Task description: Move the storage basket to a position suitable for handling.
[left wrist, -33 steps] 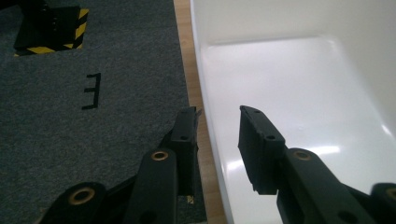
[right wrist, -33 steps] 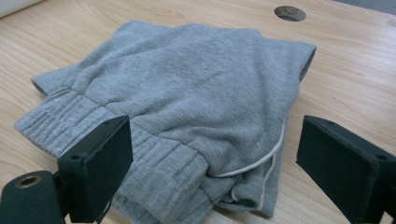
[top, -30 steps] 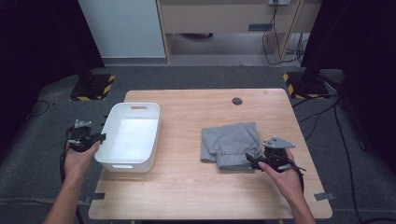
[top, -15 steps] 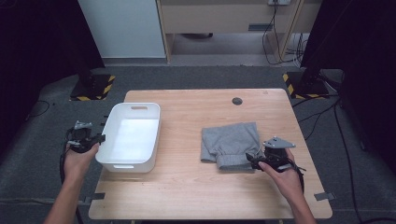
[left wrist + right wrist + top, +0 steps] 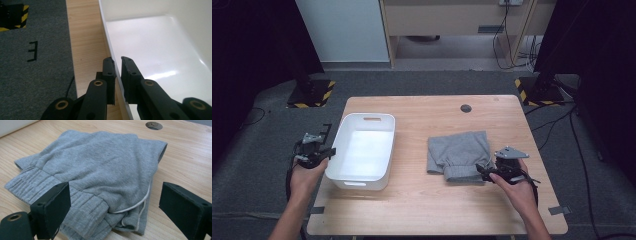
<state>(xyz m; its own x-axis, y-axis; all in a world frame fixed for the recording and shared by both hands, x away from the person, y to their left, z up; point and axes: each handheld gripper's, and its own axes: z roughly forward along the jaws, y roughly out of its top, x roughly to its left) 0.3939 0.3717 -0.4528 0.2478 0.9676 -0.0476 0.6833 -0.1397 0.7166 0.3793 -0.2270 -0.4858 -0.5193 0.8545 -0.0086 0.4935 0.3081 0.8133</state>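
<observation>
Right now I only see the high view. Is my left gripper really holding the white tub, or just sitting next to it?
Observer: It looks clamped on. In the left gripper view, the left gripper has just been closing its jaws, with the white tub side wall between them.
Operator: Is my right one grabbing the grey clothes?
Observer: No. The right gripper is wide open, one jaw over the ribbed band of the grey garment, the other over bare table.
Operator: Is anything sticking out?
Observer: Yes, a white drawstring loops out at the corner nearest the jaws.
</observation>
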